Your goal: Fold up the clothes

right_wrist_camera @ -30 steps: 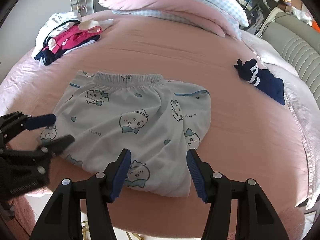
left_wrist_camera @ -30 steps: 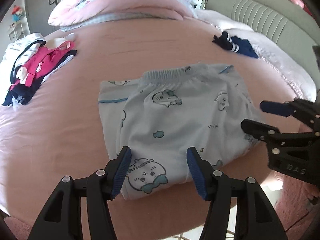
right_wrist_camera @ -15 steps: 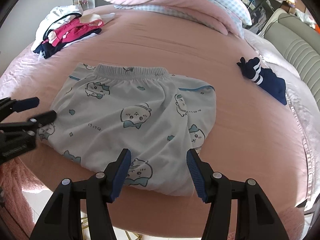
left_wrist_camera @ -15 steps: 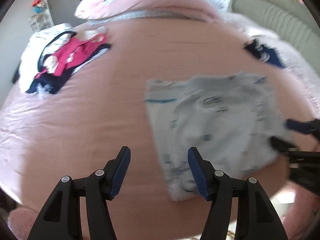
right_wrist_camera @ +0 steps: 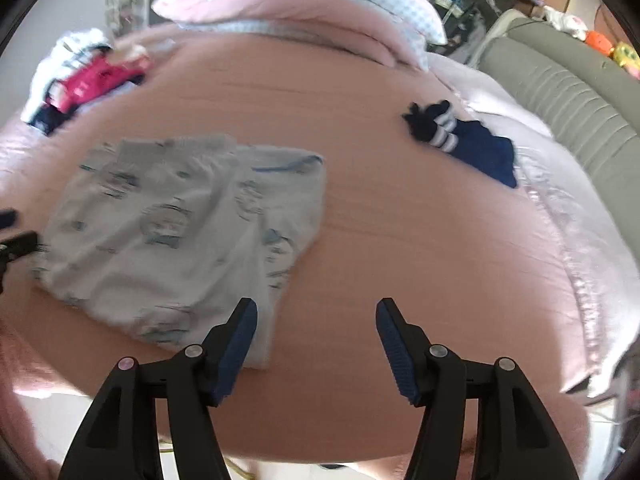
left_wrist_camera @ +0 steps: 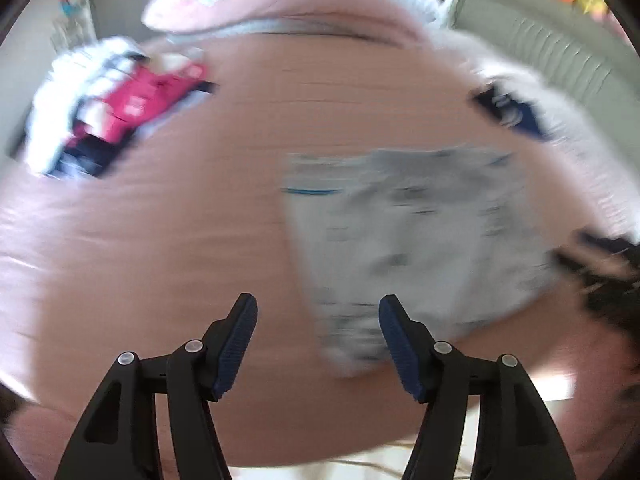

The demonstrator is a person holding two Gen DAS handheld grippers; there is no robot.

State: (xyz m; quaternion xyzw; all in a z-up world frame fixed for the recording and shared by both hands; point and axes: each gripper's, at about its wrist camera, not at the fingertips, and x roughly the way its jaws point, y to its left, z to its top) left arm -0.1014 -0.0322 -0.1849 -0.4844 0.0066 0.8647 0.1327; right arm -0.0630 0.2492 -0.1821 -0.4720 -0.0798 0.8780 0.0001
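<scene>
Folded pale printed pants (right_wrist_camera: 180,236) lie near the bed's (right_wrist_camera: 400,264) front edge, long axis along that edge. Left gripper (left_wrist_camera: 318,338) flanks one end, right gripper (right_wrist_camera: 316,338) the other; both jaws are opening, with nothing gripped. Neither is clearly nearer.

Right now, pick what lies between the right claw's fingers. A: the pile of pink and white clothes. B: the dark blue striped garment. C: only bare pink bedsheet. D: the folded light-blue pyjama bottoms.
C: the right claw frames only bare pink bedsheet, its jaws opening with nothing between them; the pyjama bottoms lie just off its left finger.
</scene>
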